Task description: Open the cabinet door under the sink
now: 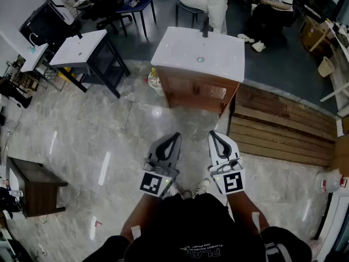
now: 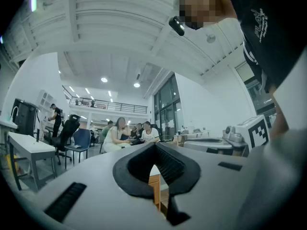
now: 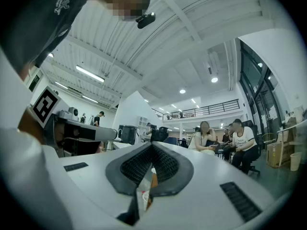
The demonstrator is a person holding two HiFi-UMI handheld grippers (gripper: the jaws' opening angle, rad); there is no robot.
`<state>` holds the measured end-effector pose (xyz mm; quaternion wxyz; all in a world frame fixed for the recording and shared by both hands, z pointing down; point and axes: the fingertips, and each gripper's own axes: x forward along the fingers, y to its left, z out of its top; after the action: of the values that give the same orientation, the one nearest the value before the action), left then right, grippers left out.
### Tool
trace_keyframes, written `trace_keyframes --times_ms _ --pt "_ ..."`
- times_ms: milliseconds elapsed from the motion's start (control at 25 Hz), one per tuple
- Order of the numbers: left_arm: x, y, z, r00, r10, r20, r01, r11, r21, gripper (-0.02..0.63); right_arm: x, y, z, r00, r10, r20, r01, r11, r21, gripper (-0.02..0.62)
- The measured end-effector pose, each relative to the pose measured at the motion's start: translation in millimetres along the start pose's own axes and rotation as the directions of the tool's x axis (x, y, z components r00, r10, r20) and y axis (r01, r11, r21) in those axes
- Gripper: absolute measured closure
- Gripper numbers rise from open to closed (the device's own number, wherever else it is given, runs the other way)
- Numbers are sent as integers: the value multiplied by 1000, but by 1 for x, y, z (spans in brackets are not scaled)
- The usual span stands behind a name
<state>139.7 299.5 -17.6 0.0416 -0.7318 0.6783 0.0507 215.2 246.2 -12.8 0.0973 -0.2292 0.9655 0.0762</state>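
Observation:
The sink cabinet (image 1: 197,91) is brown wood with a white basin top (image 1: 199,53) and stands ahead of me across the marble floor; its front doors lie flush. Both grippers are held level in front of my body, well short of the cabinet. My left gripper (image 1: 175,136) is shut with nothing in it, and so is my right gripper (image 1: 214,134). In the left gripper view the left gripper (image 2: 154,145) shows a strip of the cabinet (image 2: 154,190) through the gap in its pads. In the right gripper view the right gripper (image 3: 152,146) shows a sliver of the cabinet's wood (image 3: 152,182).
A white table on black legs (image 1: 82,48) stands at the back left and a dark low table (image 1: 34,183) at the left edge. Wooden planks (image 1: 278,125) lie right of the cabinet, a yellow bottle (image 1: 154,78) at its left foot. Seated people (image 1: 272,4) are behind it.

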Motion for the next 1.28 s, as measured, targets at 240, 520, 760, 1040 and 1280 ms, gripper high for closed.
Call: trace_keyframes --times_ms 240,520,760,1040,1280 --pt "-1 -10 -1 1000 7 -22 -6 1000 14 586 -7 0 -3 1000 12 -8 -12 1000 8 571" --pt "8 -19 -4 999 27 -22 -26 999 25 586 -14 -9 -1 1000 26 11 -26 999 28 571" --pt "15 -30 -10 998 55 -35 -53 998 36 586 -22 -20 -1 998 54 44 -56 997 44 571" --pt "27 -15 -21 998 52 -46 -50 998 33 586 -9 -24 -10 997 59 41 -61 997 43 571" --pt "51 27 -29 999 22 -47 -21 999 25 586 34 -29 -23 999 35 40 -36 999 29 571"
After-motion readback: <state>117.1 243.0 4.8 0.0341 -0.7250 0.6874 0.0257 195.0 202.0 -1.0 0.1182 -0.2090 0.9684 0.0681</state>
